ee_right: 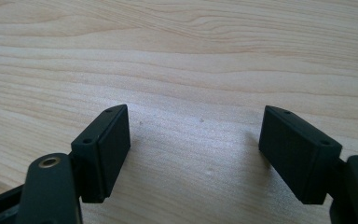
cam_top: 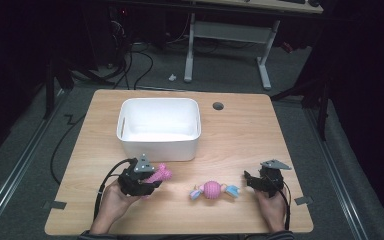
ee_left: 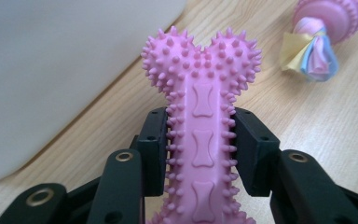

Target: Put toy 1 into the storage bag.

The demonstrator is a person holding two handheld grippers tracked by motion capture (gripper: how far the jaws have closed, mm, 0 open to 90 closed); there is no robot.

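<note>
Near the front left corner of the table (cam_top: 240, 125), the left gripper (cam_top: 147, 184) clamps the pink spiky bone toy (ee_left: 200, 116) between its jaws, while the right gripper (cam_top: 250, 180), near the front right corner, has its jaws apart and empty.

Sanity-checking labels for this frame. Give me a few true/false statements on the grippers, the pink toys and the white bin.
1. The left gripper is shut on the pink spiky bone. True.
2. The right gripper holds the pink ball toy. False: its jaws stand open over bare table, with nothing between them.
3. The white bin already has a toy in it. False: the part of its inside that shows in the high view looks empty.
4. The pink ball toy lies on the table between the two grippers. True.
5. The bone lies flat on the table. False: it is clamped by its shaft, its knobbed end pointing toward the bin.
</note>
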